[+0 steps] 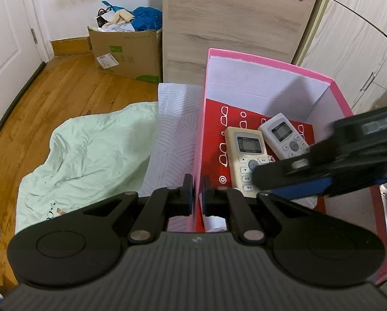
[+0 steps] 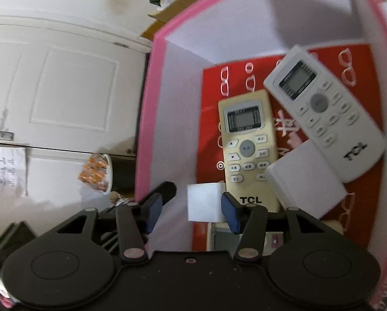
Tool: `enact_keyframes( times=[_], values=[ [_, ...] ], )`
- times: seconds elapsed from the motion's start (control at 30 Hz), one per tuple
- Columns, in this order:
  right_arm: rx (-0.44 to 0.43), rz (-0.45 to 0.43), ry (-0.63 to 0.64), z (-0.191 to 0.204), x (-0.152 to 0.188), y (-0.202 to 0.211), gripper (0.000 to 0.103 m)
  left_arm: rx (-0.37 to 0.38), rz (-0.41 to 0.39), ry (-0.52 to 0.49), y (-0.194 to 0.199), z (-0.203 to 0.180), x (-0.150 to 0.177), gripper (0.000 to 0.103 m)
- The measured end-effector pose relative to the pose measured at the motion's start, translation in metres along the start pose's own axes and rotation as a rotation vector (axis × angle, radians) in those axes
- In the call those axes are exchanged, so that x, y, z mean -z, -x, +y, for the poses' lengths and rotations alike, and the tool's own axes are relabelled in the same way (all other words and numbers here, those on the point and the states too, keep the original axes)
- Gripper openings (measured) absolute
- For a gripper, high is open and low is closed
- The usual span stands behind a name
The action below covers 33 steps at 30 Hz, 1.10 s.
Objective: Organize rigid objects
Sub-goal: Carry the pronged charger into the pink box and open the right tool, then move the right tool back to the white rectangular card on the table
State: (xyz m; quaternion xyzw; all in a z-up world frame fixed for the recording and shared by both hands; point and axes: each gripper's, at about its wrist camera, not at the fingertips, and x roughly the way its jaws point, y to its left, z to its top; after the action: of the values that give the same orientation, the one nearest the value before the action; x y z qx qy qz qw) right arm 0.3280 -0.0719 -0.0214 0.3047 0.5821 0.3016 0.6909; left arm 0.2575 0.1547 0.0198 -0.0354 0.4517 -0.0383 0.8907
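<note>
A pink box [image 1: 271, 59] with white inner walls fills the right half of the left wrist view. The left claw [image 1: 198, 197] is clamped on the box's near wall at lower centre, one pad on each side of the thin pink edge.

Two remote controls lie flat on the box's red floor: a cream remote [image 2: 247, 150] at centre and a white remote [image 2: 323, 114] angled at upper right. A white block [image 2: 304, 181] lies between them, its upper edge under the white remote's lower end.

The right claw [image 2: 190, 210] reaches into the box, its jaws parted. A small white cube [image 2: 205, 202] sits between them; only the right blue pad looks close to it, and the left stands clear.

The remotes look like light, stiff, smooth plastic, best taken across their narrow sides, away from the buttons.

Only the right wrist view shows the cube, the block and the remotes' full length. Only the left wrist view shows the right claw from outside, the green blanket [image 1: 89, 150] and the wooden floor [image 1: 63, 85].
</note>
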Motion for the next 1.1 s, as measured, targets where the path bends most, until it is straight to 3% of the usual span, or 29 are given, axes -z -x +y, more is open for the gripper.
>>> enact_keyframes(
  times=[0.27,0.47,0.67,0.8,0.93,1.1],
  values=[
    [0.106,-0.119,0.42,0.029,0.026,0.089,0.057,-0.002,0.0,0.005,0.0,-0.001,0.0,0.005],
    [0.143,-0.243,0.517,0.014,0.034,0.146,0.061,-0.017,0.002,-0.001,0.0,-0.005,0.0,0.005],
    [0.337,-0.396,0.58,-0.025,0.045,0.172,0.071,-0.021,0.002,-0.006,0.0,-0.006,0.0,0.006],
    [0.499,-0.326,0.469,-0.067,0.041,0.155,0.07,-0.019,0.004,-0.001,0.0,-0.008,-0.001,0.006],
    [0.541,-0.224,0.338,-0.097,0.033,0.137,0.07,-0.022,0.004,0.0,0.0,-0.007,-0.001,0.006],
    [0.581,-0.156,0.314,-0.112,0.026,0.118,0.067,-0.025,0.006,0.004,0.001,-0.005,-0.002,0.006]
  ],
)
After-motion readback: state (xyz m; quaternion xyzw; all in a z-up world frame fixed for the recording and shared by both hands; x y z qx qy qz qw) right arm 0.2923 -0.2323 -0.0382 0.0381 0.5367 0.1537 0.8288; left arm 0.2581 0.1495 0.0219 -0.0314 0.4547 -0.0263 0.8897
